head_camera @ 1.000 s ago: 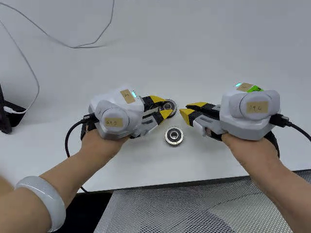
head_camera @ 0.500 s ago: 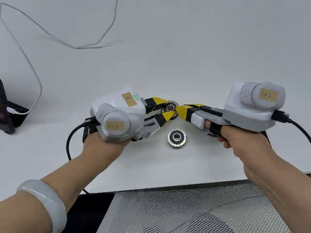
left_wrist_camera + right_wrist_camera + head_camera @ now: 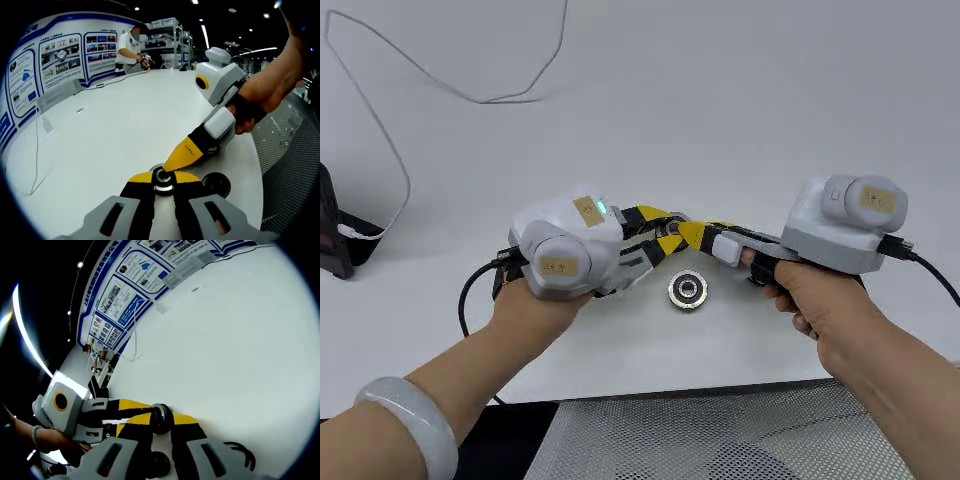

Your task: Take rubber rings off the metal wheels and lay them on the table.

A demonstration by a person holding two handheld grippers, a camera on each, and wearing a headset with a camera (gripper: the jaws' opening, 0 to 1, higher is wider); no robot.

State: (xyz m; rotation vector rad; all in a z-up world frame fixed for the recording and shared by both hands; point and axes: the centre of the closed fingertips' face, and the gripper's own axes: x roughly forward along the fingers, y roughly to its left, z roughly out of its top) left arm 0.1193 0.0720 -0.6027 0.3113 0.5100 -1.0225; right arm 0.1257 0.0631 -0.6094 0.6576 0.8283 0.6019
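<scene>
A thin cable [image 3: 480,100] curved near a black device [image 3: 328,228], grey mesh [image 3: 720,440] lay in front, and posters [image 3: 60,52] hung beyond.

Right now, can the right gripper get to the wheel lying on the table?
Probably yes. The loose wheel lies bare on the table, just below the right gripper, with nothing between them. But its tips are at the held wheel in the left gripper.

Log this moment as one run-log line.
left gripper: shut on held wheel | right gripper: tips at held wheel, grip unclear | second wheel: lying on table
</scene>
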